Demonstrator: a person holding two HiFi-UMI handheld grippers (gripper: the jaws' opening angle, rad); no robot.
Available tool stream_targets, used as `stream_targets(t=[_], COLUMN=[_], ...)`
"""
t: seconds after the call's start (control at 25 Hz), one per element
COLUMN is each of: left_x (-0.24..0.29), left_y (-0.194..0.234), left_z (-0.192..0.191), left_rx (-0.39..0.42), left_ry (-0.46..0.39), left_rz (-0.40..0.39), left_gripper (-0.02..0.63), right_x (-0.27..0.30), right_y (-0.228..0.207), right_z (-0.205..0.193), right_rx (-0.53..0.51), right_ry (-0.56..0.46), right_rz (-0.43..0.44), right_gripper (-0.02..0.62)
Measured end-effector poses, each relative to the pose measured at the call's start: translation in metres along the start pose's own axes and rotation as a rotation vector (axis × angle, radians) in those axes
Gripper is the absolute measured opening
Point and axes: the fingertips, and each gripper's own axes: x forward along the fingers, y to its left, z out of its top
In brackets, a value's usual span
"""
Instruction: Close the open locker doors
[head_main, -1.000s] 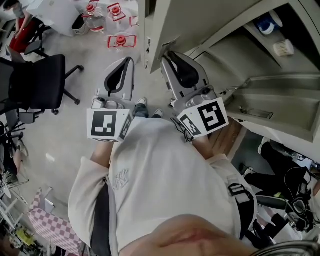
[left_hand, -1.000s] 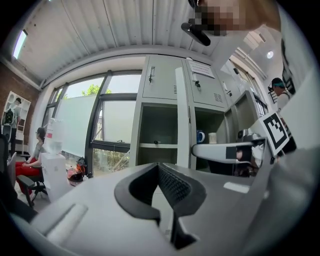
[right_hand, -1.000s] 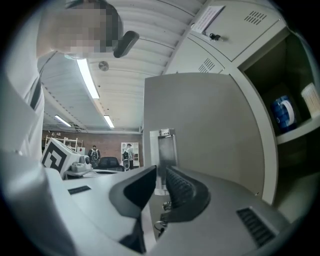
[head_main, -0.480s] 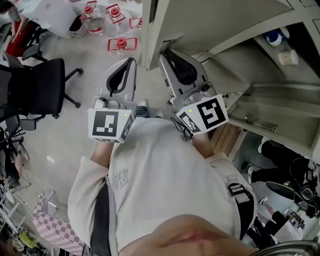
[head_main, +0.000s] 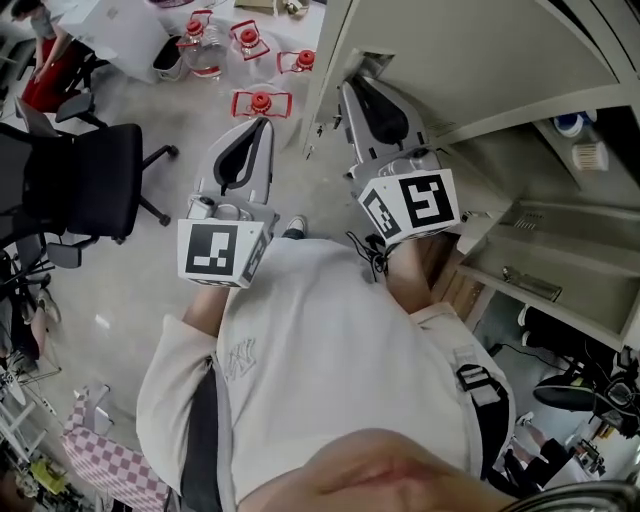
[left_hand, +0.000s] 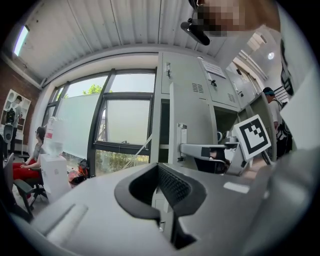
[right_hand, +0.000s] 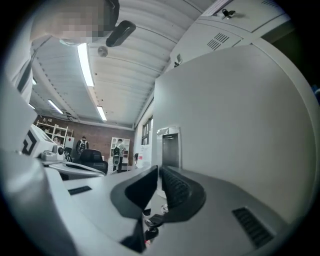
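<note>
The locker door (head_main: 470, 50) was smooth, matt painted metal. The left gripper (head_main: 256, 125) and right gripper (head_main: 358, 82) had matt grey plastic shells and black ribbed pads (left_hand: 172, 185). The office chair (head_main: 90, 170) looked cloth-covered, and the floor (head_main: 150, 280) was smooth and dull.

Head view. The grey floor (head_main: 150, 290) fills the left half of the frame. On it at centre left stands a black office chair (head_main: 85, 180) on a wheeled star base. Several clear jugs with red caps (head_main: 259, 103) are grouped at upper centre, near a white box (head_main: 115, 35) at upper left. At upper right, a shelf (head_main: 530, 175) inside the open locker (head_main: 470, 60) carries a blue-and-white container (head_main: 567, 123) and, just beside it, a white ribbed cup (head_main: 590, 154).
</note>
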Motion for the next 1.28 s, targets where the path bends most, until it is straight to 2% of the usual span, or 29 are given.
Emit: stream_targets(t=[0.4,0.76,1.28], left_x=[0.011,0.013,-0.001], left_y=[0.022,0.026,0.024], left_z=[-0.002,-0.004,-0.001], left_rx=[-0.020,-0.023,-0.016], left_ry=[0.013,0.021,0.011], left_rz=[0.016,0.018,0.024], left_gripper=[0.002,0.002,0.002], right_x=[0.046,0.063,0.065], right_y=[-0.048,-0.074,-0.074], right_z=[-0.006,-0.008,-0.009], right_rx=[-0.017,-0.017,-0.031], right_ry=[0.020,0.040,0.085], right_rz=[-0.118,-0.195,-0.305], right_gripper=[0.025,0.025,0.025])
